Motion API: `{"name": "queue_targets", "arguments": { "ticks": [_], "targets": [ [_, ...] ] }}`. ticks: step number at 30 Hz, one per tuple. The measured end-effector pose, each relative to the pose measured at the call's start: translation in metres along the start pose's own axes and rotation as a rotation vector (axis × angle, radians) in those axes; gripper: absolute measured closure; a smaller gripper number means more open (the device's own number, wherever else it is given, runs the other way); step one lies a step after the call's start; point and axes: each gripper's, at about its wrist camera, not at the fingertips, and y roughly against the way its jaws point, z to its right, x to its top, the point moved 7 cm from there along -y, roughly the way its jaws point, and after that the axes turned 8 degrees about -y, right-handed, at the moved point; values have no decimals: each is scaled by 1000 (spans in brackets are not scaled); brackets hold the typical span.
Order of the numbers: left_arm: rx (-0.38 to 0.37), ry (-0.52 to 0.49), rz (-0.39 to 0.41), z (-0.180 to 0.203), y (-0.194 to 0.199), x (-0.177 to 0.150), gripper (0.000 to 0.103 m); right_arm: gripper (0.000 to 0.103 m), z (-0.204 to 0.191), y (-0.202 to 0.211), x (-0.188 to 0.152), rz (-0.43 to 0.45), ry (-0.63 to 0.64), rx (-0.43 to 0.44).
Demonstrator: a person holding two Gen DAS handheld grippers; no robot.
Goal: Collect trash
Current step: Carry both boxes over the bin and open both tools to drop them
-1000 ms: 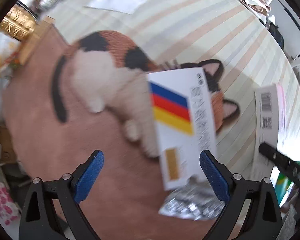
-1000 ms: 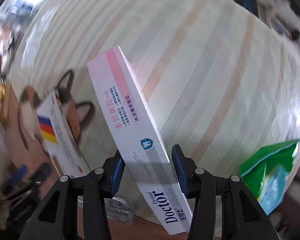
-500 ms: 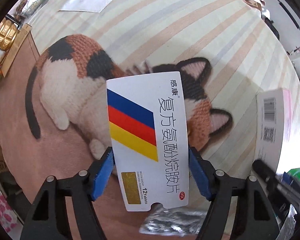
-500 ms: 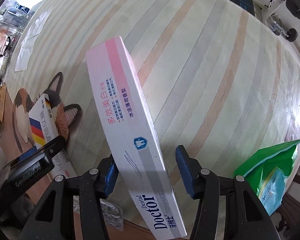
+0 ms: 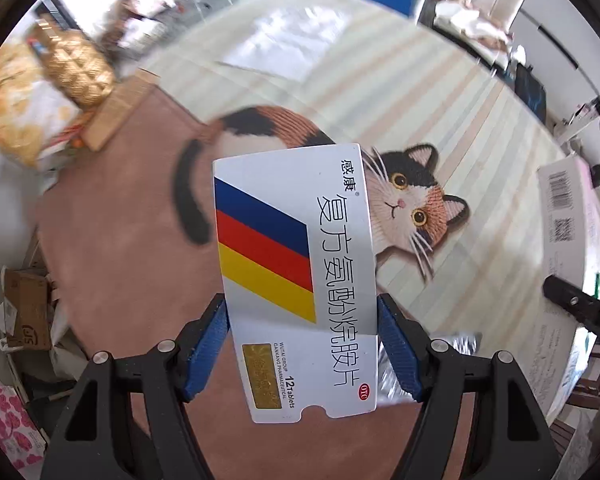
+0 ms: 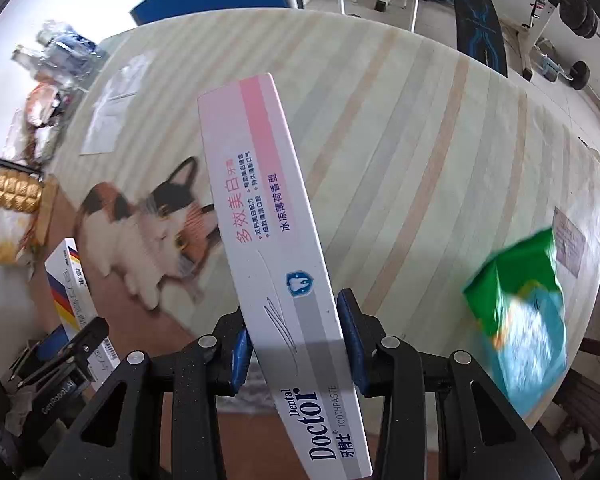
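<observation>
The table carries a striped cloth, and a cat-print mat lies on it at the 9 o'clock side of the right wrist view. A green and blue snack bag (blurred) lies on the cloth at 3 o'clock in that view. The toothpaste box stands tilted, clear of the cloth, between the right gripper fingers, which are closing and press both its long sides. The medicine box, white with blue, red and yellow stripes, is clamped across its width by the left gripper, fingers well apart, above the mat. A foil blister pack lies at 4 o'clock beneath it.
</observation>
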Motion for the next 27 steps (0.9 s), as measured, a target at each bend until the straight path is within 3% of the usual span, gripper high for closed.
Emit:
{"name": "queue_targets", "arguments": {
  "ticks": [4,8,16,19,22,27],
  "targets": [
    [-1,20,85,-49,51,-41,32,61,-27,32,-50,10,51,47],
    [-8,52,137,-104,72,-91,32,62,-61,47,-108,-1,104,87],
    [-29,180,172,-185,112,-239,32,62,-117,71,-276,-40,242,133],
    [-38,239,151,-211,109,-296,32,62,-134,69,-351,-80,309,129],
    [-61,316,88,-240,86,-362,32,62,-152,41,-424,-158,375,113],
    [-165,482,-102,-275,10,-462,32,62,-155,-27,-520,-323,419,60]
  ]
}}
